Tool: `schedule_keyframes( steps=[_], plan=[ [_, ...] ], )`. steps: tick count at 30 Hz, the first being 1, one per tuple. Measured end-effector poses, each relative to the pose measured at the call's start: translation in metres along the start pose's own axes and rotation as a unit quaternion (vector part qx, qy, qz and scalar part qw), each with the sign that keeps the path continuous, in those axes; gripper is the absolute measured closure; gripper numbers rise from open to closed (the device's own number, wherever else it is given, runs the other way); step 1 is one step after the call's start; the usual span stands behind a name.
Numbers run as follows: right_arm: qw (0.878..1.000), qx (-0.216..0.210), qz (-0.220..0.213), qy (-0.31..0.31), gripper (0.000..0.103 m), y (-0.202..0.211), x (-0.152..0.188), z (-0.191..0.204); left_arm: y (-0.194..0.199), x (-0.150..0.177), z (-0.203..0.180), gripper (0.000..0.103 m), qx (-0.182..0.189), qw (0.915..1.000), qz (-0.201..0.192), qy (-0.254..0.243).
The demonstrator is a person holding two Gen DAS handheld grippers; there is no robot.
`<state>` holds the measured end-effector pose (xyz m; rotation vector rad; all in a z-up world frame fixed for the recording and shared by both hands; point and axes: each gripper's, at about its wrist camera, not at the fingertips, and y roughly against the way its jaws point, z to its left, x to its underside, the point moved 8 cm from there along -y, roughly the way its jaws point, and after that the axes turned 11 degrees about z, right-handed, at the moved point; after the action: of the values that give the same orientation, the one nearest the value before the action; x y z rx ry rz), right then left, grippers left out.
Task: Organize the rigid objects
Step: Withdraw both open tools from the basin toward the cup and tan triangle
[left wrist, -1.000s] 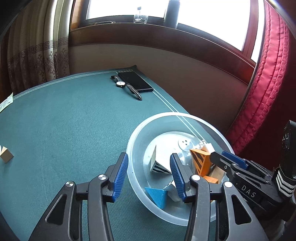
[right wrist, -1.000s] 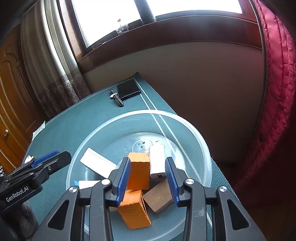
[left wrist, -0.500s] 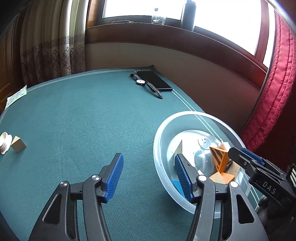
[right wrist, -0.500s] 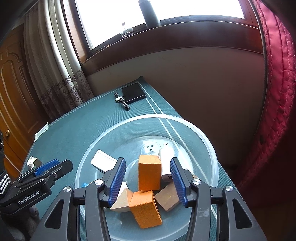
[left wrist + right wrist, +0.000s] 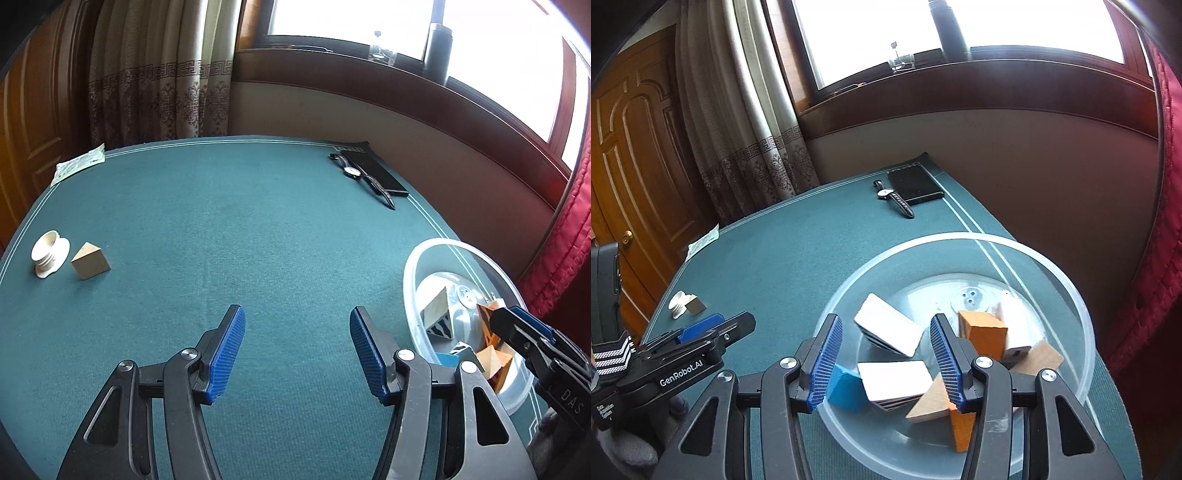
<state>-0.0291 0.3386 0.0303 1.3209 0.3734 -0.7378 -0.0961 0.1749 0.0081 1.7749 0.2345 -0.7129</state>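
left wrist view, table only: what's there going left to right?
white ribbed cap → wooden wedge block → left gripper, open over bare cloth → wristwatch → black phone → clear bowl with blocks.

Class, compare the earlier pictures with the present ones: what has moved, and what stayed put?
The left gripper, open and empty, swung left away from the bowl toward the wooden wedge. The right gripper widened above the bowl. The watch and phone stayed.
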Motion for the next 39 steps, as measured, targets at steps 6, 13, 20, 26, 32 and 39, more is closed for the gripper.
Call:
schedule_keyframes(
  steps=[6,13,20,26,32,39],
  plan=[
    [0.999,-0.019,0.009,0.035,0.047,-0.006,0.004,0.038,0.008,0.001,0.042,0.043,-0.018,0.9992,-0.008,0.035],
    [0.997,-0.042,0.026,0.067,0.037,-0.018,0.014,0.078,0.012,0.007,0.090,0.040,-0.048,0.9957,-0.008,0.079],
    [0.991,-0.067,0.059,0.097,0.033,-0.036,0.031,0.115,0.016,0.014,0.130,0.040,-0.090,0.9895,-0.007,0.113],
    [0.985,-0.093,0.094,0.108,0.022,-0.050,0.045,0.139,0.020,0.021,0.152,0.040,-0.104,0.9863,-0.005,0.128],
    [0.982,-0.100,0.115,0.113,0.021,-0.060,0.052,0.154,0.024,0.023,0.169,0.036,-0.112,0.9842,-0.006,0.138],
    [0.978,-0.102,0.126,0.131,0.021,-0.067,0.057,0.170,0.025,0.023,0.188,0.036,-0.124,0.9822,-0.003,0.141]
  ],
)
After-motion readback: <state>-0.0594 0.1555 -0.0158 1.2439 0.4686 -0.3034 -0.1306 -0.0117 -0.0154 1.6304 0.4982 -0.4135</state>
